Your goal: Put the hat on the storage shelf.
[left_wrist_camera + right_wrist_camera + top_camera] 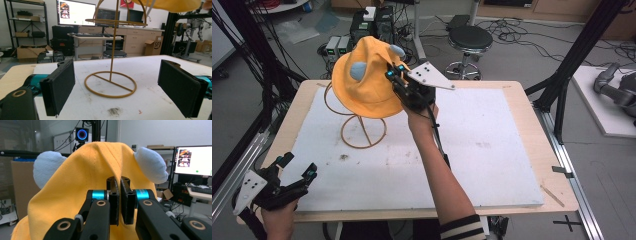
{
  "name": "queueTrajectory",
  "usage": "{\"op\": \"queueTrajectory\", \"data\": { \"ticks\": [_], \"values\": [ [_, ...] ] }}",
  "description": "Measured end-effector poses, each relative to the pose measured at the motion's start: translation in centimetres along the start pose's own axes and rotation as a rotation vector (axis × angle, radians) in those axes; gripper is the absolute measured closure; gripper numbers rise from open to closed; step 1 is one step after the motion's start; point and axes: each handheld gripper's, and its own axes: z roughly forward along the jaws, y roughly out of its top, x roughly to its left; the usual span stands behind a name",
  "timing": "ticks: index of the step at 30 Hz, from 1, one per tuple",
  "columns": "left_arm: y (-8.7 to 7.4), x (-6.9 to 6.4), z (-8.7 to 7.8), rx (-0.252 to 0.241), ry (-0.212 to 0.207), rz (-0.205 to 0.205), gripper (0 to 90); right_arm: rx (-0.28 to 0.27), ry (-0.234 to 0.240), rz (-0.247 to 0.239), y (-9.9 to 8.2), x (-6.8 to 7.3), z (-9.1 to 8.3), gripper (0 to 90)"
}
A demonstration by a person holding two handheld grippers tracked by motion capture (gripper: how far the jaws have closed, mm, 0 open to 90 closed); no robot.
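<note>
**Cloth, wire and matt black plastic**

The yellow hat (75, 195) pinched between the right gripper (119, 195)'s jaws is soft woven cloth with visible stitched seams; its two pale blue ears (150, 165) look like nubby terry. Ahead of the left gripper (120, 85)'s spread jaws stands a thin wire stand (111, 82) with a dull gold finish. The jaws' pads are matt black. The white tabletop sheet (492, 150) is matt and scuffed, edged by pale wood.

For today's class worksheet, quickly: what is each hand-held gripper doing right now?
Left hand-held gripper: open, holding nothing, low at the table's near edge.
Right hand-held gripper: closed on the yellow hat above the wire stand.
</note>
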Motion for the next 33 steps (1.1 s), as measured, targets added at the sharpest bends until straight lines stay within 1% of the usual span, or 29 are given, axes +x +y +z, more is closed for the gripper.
{"op": "queueTrajectory", "data": {
  "ticks": [1,3,4,5,6,7,8,9,10,11,12,13,14,15,16,17,18,19,21,22,23,24,25,26,27,31,33],
  "values": [
    [0.0,0.1,-0.1,0.0,0.001,0.003,14.7,0.0,0.0,0.0,0.0,0.0,0.0,87.4],
    [0.0,0.1,-0.3,-0.001,0.002,0.003,14.7,0.012,0.006,0.002,-0.3,0.4,0.9,87.4],
    [0.1,0.2,-0.4,-0.001,0.001,0.002,14.7,0.023,0.014,0.005,-0.6,0.9,1.8,87.3],
    [0.1,0.2,-0.4,-0.002,0.001,0.002,14.7,0.023,0.014,0.005,-0.6,0.9,1.8,87.3],
    [0.1,0.2,-0.5,-0.005,0.002,-0.004,14.7,0.032,0.021,0.004,-0.9,1.4,2.7,87.2],
    [0.1,0.2,-0.5,-0.005,0.001,-0.001,14.7,0.032,0.021,0.004,-0.9,1.4,2.7,87.2],
    [0.1,0.3,-0.6,-0.002,0.0,0.002,14.7,0.046,0.027,-0.001,-1.3,1.8,3.5,87.2],
    [0.1,0.3,-0.7,-0.003,0.002,-0.001,14.7,0.046,0.027,-0.001,-1.3,1.8,3.5,87.2],
    [0.1,0.3,-0.8,-0.004,0.002,0.002,14.7,0.058,0.034,-0.002,-1.7,2.2,4.2,87.1],
    [0.1,0.3,-0.8,-0.005,0.004,0.0,14.7,0.058,0.034,-0.002,-1.7,2.2,4.2,87.0],
    [0.1,0.4,-0.9,-0.006,0.005,0.002,14.7,0.07,0.039,0.002,-2.1,2.6,4.7,86.8],
    [0.1,0.4,-1.0,-0.006,0.007,-0.002,14.7,0.07,0.039,0.002,-2.1,2.6,4.7,86.8],
    [0.1,0.5,-1.1,-0.004,0.009,0.0,14.7,0.086,0.046,0.001,-2.4,3.0,5.2,86.3],
    [0.2,0.5,-1.2,-0.002,0.009,0.002,14.7,0.086,0.046,0.001,-2.4,3.0,5.2,86.3],
    [0.2,0.6,-1.3,-0.008,0.014,-0.002,14.7,0.104,0.053,-0.007,-2.8,3.4,5.6,85.9],
    [0.2,0.6,-1.3,-0.008,0.014,-0.002,14.6,0.104,0.053,-0.007,-2.8,3.4,5.6,85.9],
    [0.2,0.6,-1.3,-0.006,0.015,-0.001,14.7,0.123,0.057,-0.019,-3.2,3.7,5.9,85.4],
    [0.2,0.6,-1.4,-0.008,0.017,-0.003,14.7,0.123,0.057,-0.019,-3.2,3.7,5.9,85.4],
    [0.2,0.7,-1.5,-0.01,0.019,-0.004,14.7,0.136,0.056,-0.036,-3.6,4.0,6.1,84.3],
    [0.2,0.7,-1.5,-0.011,0.019,-0.003,14.6,0.144,0.061,-0.045,-3.7,4.2,6.2,82.3],
    [0.2,0.7,-1.5,-0.011,0.019,-0.003,14.7,0.144,0.061,-0.045,-3.7,4.2,6.2,82.3],
    [0.2,0.7,-1.5,-0.011,0.02,-0.007,14.7,0.139,0.064,-0.049,-3.7,4.3,6.2,77.8],
    [0.2,0.7,-1.5,-0.011,0.02,-0.007,14.7,0.139,0.064,-0.049,-3.7,4.3,6.2,77.8],
    [0.2,0.7,-1.5,-0.009,0.019,-0.005,14.7,0.132,0.068,-0.049,-3.6,4.3,6.1,71.9],
    [0.2,0.7,-1.5,-0.008,0.017,-0.005,14.7,0.132,0.068,-0.049,-3.6,4.3,6.1,71.9],
    [0.2,0.6,-1.4,-0.008,0.015,-0.003,14.7,0.097,0.074,-0.053,-3.2,4.2,5.6,61.6],
    [0.2,0.6,-1.5,-0.005,0.014,-0.001,14.7,0.081,0.074,-0.055,-2.9,4.2,5.4,58.8]
  ]
}}
